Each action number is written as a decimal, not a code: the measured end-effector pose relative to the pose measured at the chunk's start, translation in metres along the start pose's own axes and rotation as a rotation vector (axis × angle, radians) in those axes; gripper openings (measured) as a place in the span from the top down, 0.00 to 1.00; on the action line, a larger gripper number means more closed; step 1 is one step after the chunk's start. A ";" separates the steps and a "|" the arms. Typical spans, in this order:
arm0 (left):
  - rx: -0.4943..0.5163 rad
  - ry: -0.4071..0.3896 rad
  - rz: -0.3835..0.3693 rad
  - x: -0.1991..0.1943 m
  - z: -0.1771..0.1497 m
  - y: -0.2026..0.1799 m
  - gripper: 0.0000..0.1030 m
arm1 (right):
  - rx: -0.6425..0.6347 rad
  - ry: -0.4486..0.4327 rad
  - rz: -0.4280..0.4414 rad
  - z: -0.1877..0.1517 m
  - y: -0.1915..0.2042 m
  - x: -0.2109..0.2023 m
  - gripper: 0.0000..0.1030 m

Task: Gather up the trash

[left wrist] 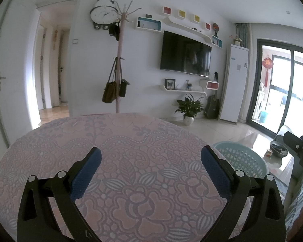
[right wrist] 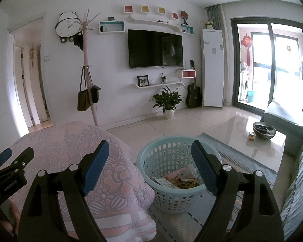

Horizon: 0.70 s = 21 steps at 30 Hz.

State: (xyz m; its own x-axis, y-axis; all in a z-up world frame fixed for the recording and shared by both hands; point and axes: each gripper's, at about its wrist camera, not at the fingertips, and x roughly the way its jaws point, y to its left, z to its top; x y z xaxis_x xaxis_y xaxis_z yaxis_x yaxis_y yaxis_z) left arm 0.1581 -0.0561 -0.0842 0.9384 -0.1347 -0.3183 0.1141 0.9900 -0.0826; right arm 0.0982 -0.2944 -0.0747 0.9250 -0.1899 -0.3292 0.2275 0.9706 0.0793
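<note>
Both the right gripper [right wrist: 149, 163] and the left gripper [left wrist: 151, 171] are held released and empty beside the pale-blue perforated plastic basket [right wrist: 151, 157], where crumpled wrappers [right wrist: 181, 178] already lie, so it could be tipped if knocked.

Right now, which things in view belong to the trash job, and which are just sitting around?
Job:
- basket, light blue, on the floor
- trash already inside it
- left gripper, open, nothing in it
- right gripper, open, nothing in it

Just there:
- pink cover
- bowl and cube on the coffee table
- plant
- guitar
- coat rack
</note>
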 end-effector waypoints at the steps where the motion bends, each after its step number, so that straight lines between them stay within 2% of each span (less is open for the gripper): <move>1: 0.000 0.000 0.000 0.001 0.001 0.000 0.07 | 0.000 0.000 0.000 0.000 0.000 0.000 0.23; 21: 0.000 0.002 0.000 0.000 0.002 0.000 0.07 | 0.000 0.001 0.000 0.000 0.000 0.000 0.23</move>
State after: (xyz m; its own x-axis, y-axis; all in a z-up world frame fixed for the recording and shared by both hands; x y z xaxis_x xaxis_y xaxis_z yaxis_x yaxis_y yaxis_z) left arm 0.1587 -0.0557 -0.0819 0.9378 -0.1345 -0.3202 0.1140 0.9901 -0.0821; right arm 0.0982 -0.2947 -0.0746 0.9247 -0.1902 -0.3299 0.2279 0.9705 0.0792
